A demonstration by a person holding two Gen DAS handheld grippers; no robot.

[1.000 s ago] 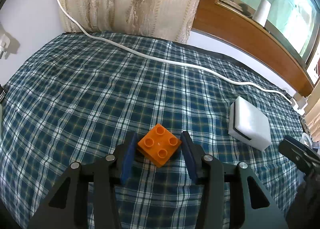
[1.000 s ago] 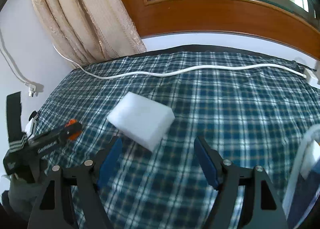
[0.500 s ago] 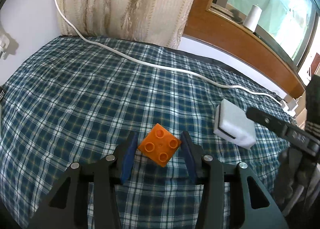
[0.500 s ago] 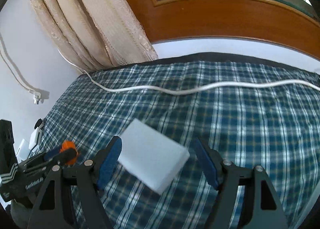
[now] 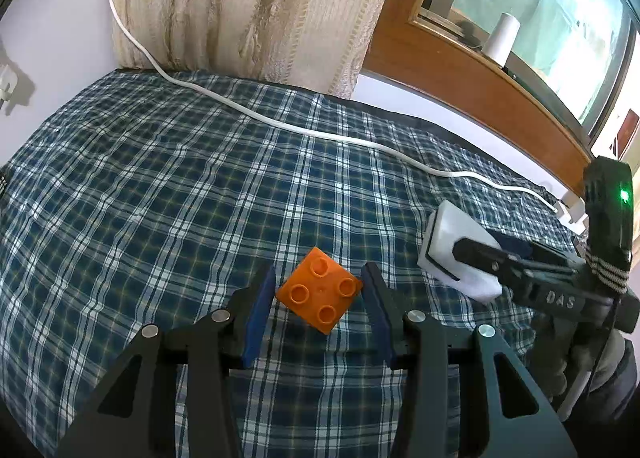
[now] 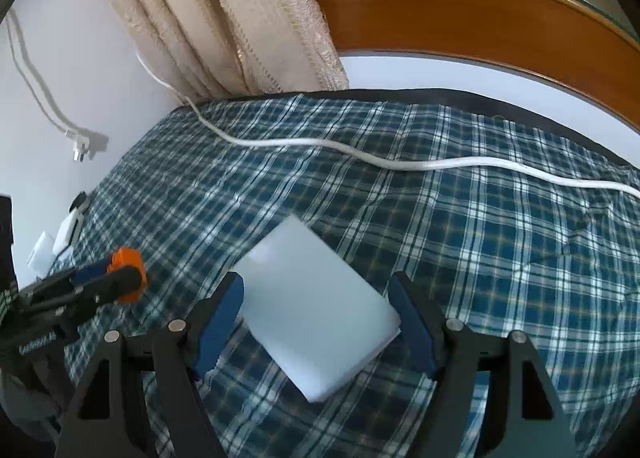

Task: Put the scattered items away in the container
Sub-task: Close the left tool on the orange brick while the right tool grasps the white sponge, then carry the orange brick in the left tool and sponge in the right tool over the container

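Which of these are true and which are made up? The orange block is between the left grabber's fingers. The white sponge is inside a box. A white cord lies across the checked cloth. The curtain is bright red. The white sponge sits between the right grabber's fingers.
1. The orange block is between the left gripper's fingers. True; its corners meet the blue pads.
2. The white sponge is inside a box. False: it lies on the checked cloth, and no box is in view.
3. A white cord lies across the cloth. True.
4. The curtain is bright red. False: it is cream.
5. The sponge sits between the right gripper's fingers. True.
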